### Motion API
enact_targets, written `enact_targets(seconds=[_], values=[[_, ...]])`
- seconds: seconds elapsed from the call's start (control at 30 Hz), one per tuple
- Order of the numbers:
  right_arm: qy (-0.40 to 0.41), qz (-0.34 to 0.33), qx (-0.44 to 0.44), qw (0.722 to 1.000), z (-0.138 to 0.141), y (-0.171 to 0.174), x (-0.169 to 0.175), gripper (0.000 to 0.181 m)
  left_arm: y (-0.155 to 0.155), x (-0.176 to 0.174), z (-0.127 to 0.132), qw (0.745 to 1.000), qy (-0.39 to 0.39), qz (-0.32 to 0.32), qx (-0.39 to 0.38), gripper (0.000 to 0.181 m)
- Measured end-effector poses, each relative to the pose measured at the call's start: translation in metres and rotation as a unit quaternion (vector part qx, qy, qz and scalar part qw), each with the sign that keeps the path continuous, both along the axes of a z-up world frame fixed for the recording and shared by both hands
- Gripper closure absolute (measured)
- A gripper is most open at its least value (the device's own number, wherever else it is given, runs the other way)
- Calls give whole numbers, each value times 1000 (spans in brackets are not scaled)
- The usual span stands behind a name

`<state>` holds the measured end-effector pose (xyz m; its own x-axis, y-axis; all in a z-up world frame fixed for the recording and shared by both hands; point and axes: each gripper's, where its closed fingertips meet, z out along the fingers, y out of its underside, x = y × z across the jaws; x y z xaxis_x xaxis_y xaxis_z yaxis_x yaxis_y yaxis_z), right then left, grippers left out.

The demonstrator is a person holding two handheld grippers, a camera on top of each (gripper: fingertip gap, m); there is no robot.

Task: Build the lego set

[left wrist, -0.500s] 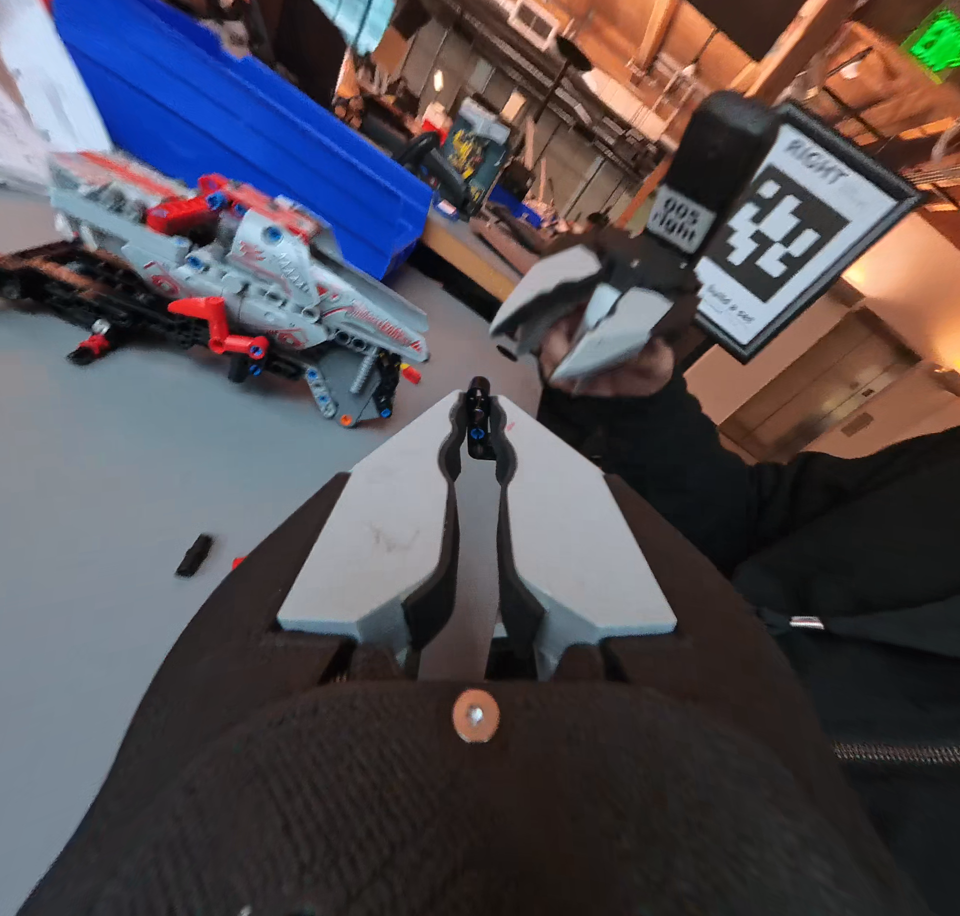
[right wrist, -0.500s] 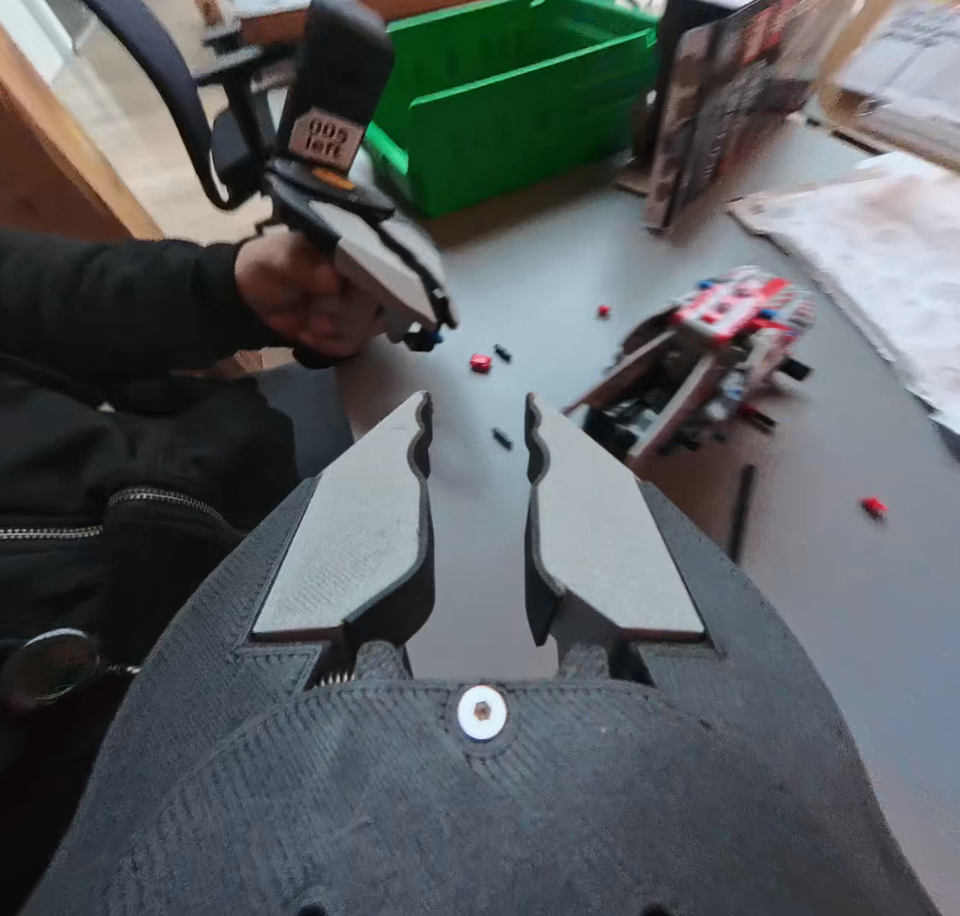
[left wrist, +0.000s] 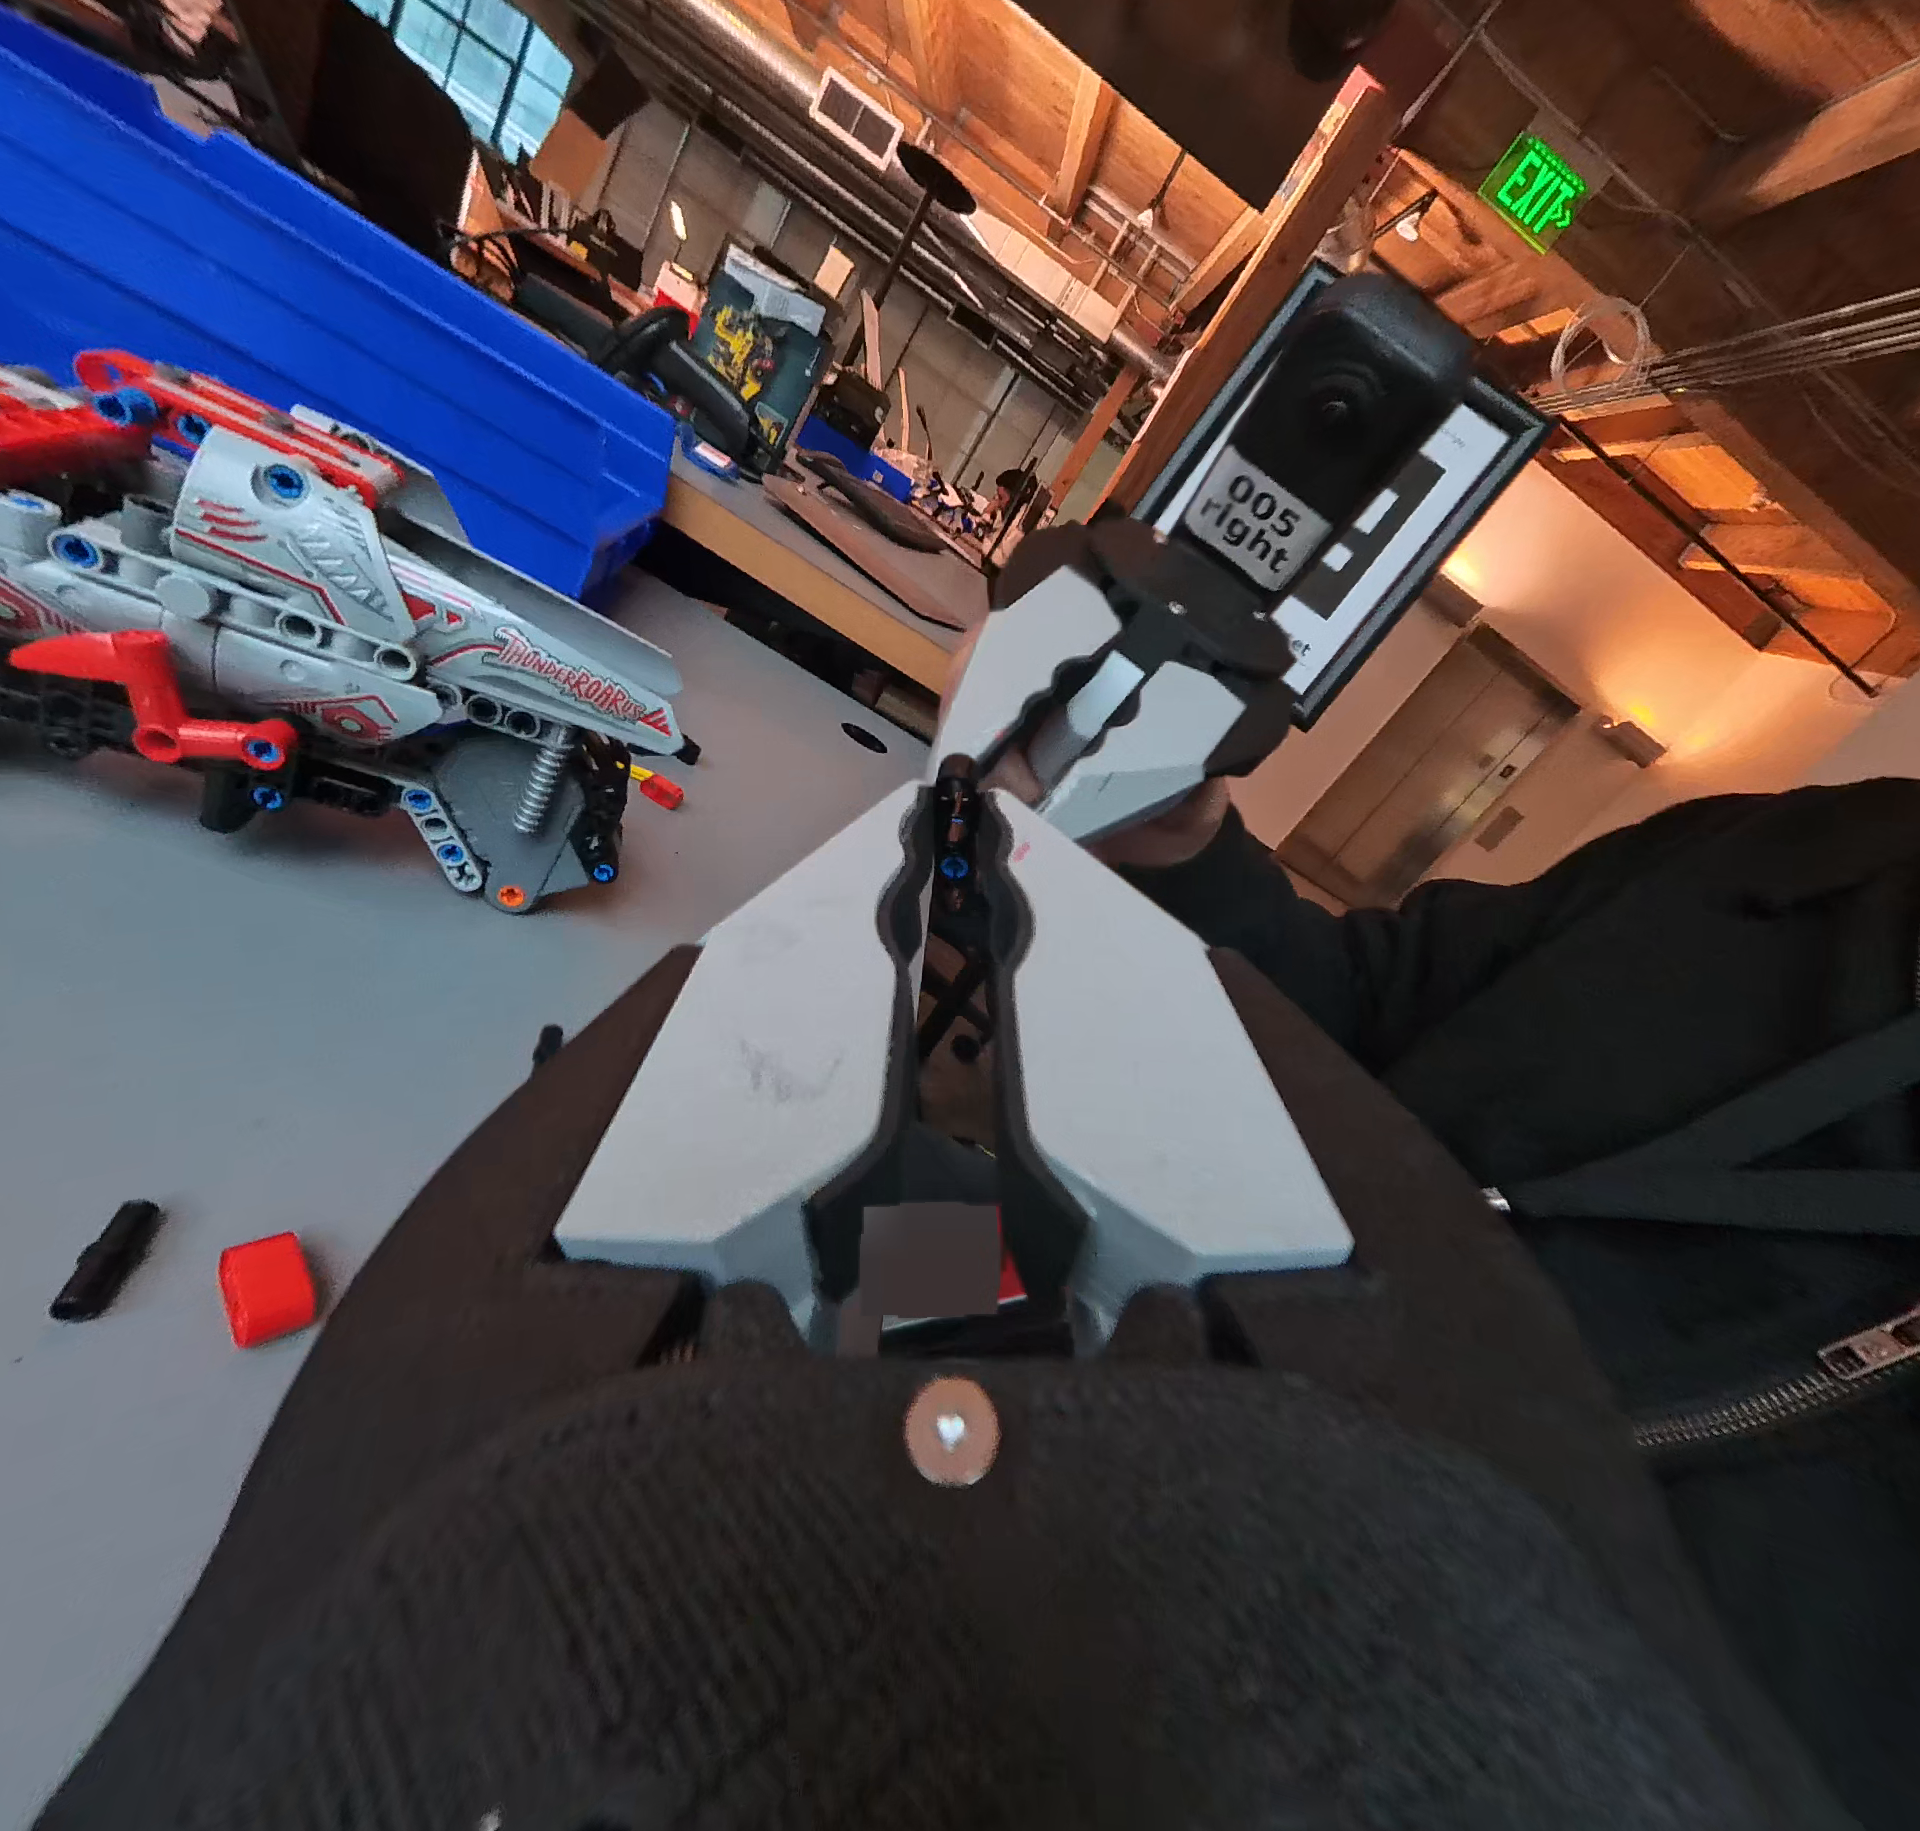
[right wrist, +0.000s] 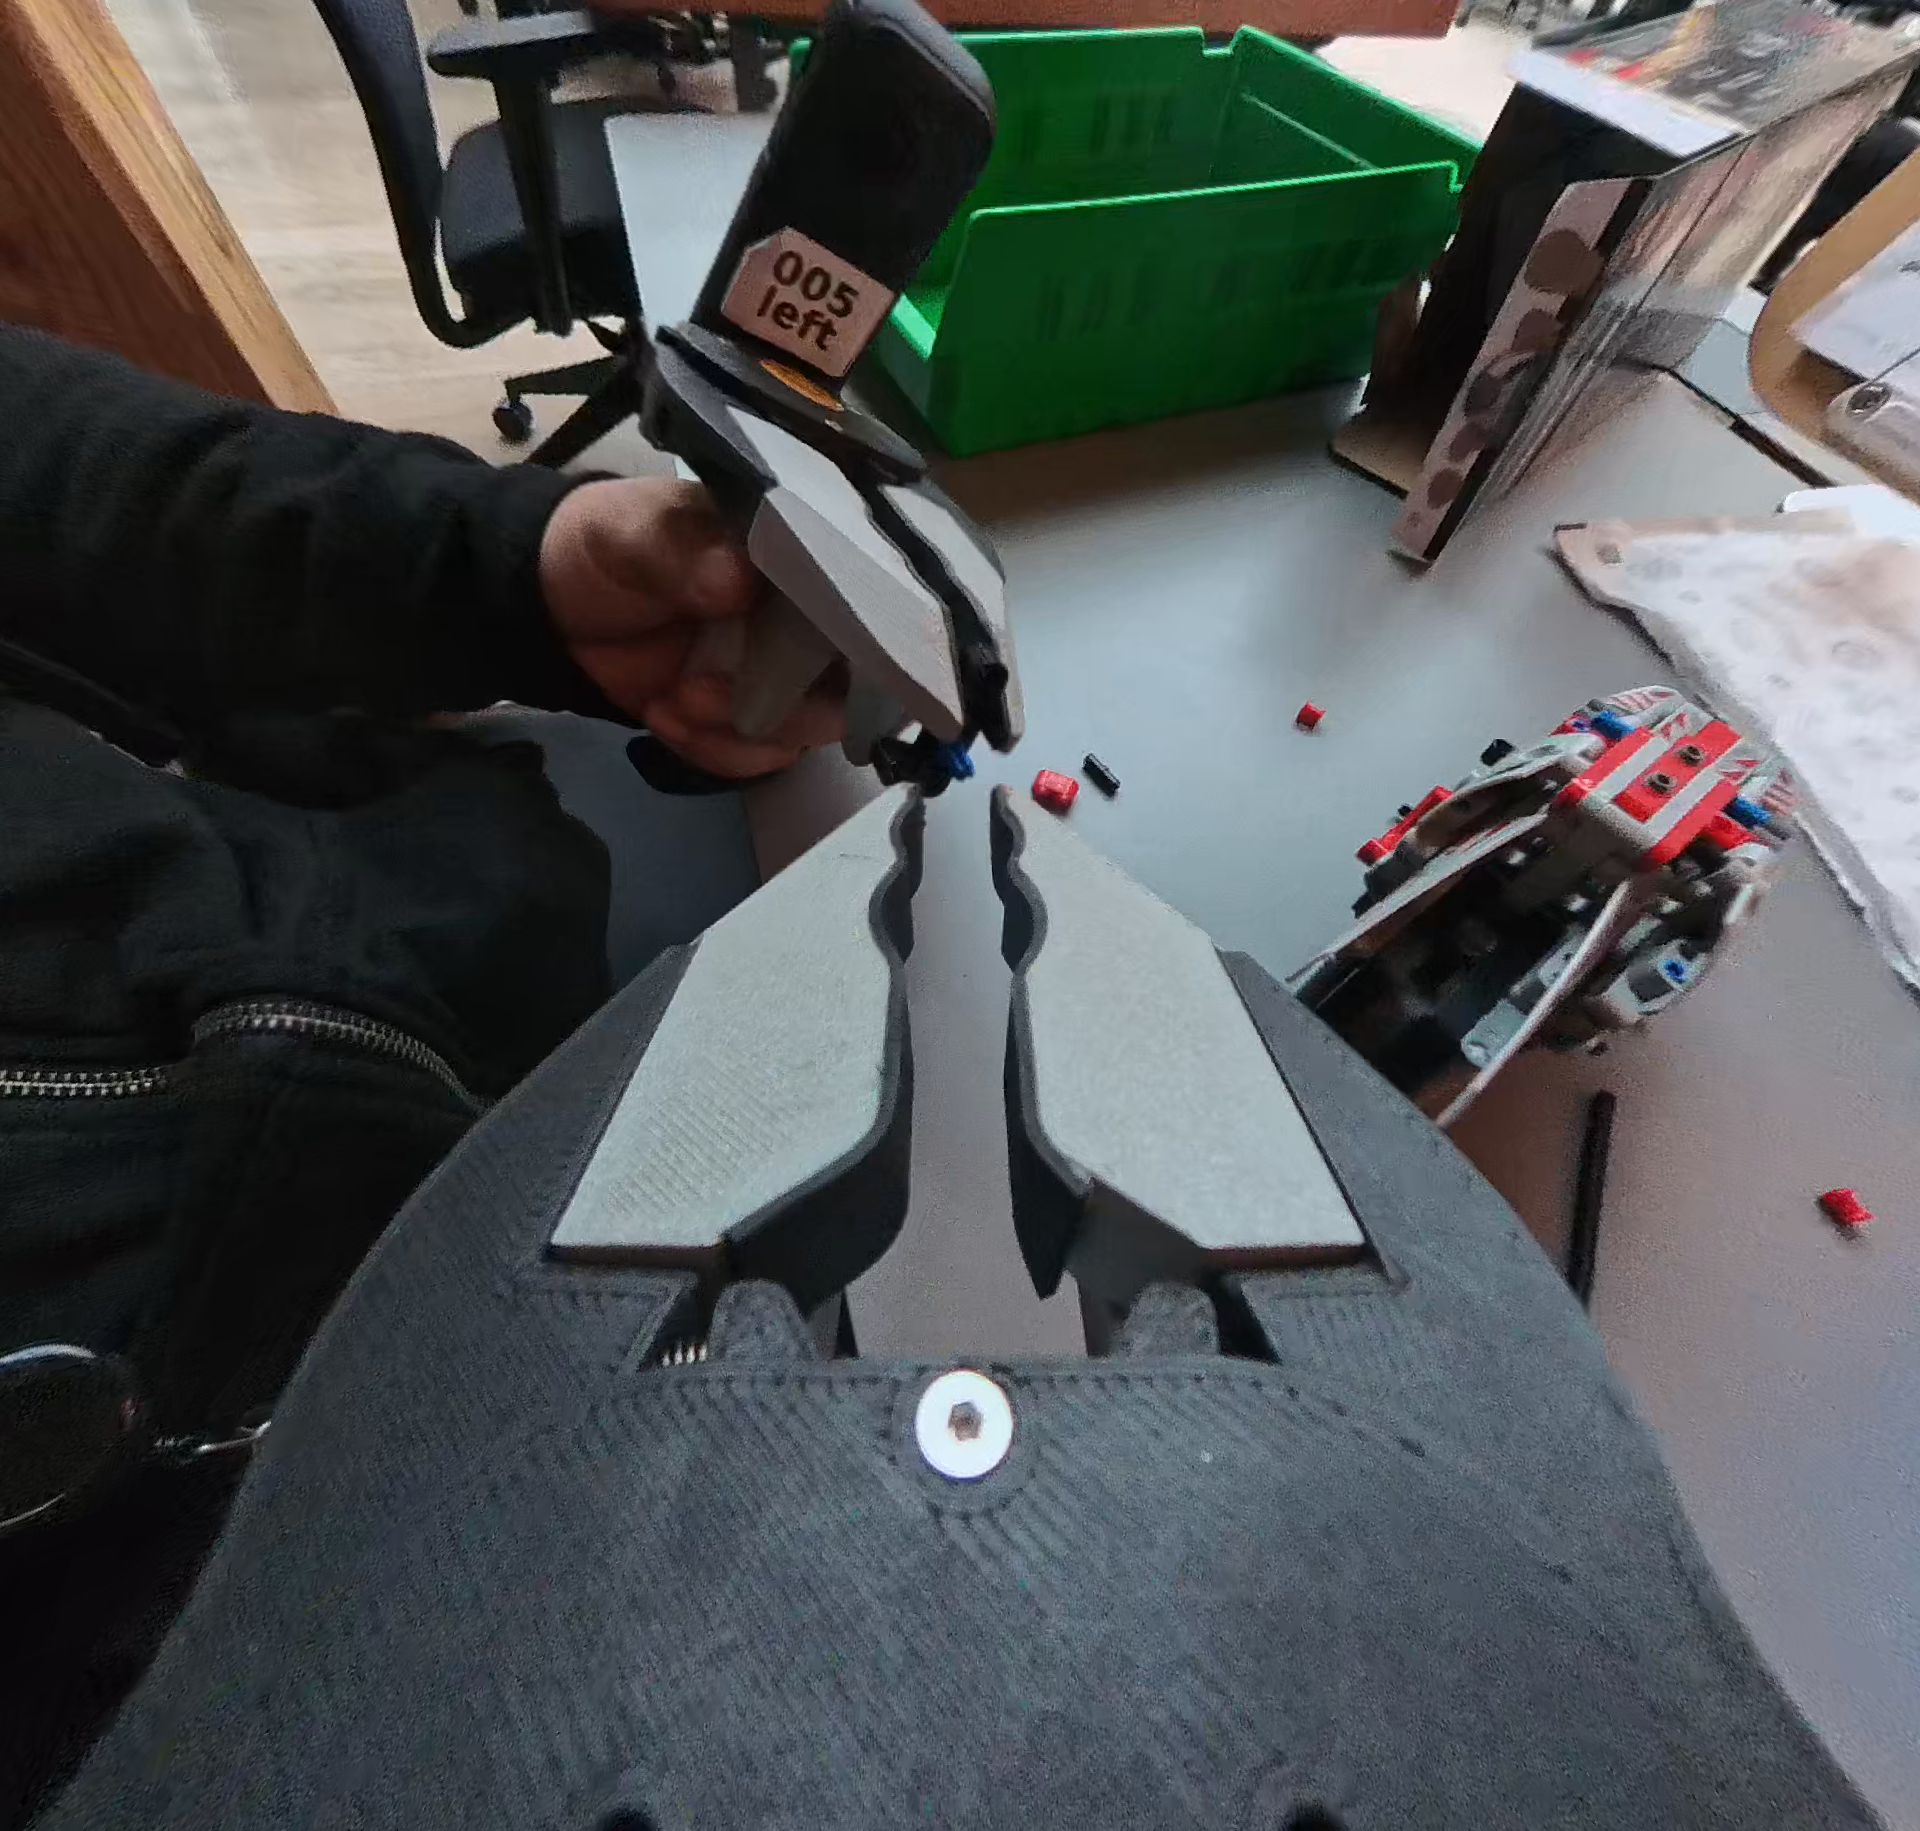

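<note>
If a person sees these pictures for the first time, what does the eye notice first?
Probably the left gripper, shut on a small black piece with blue pins, held up in front of the open right gripper. Next, the grey and red lego model on the table, before a blue bin.

Warm dim bg, sharp centre, fisheye bend + blur at edges.
</note>
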<state>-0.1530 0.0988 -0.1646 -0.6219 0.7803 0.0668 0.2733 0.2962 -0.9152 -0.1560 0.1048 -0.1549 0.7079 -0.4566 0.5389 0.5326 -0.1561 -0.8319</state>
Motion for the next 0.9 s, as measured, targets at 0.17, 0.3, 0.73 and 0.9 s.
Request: enact_targets(seconds=[0.17, 0.3, 0.73, 0.9], values=[[19, -9, 78, 997, -10, 2, -2, 176, 5, 7, -9, 999, -13, -14, -36, 175], [34, -7, 115, 993, -14, 0, -2, 180, 5, 6, -11, 997, -51, -26, -52, 175], [-23, -39, 13, 999, -24, 16, -12, 181, 4, -14, -19, 996, -22, 11, -90, 150], [-82, -28, -102, 991, -22, 18, -10, 181, -3, -15, -23, 954, 279, 77, -80, 157]])
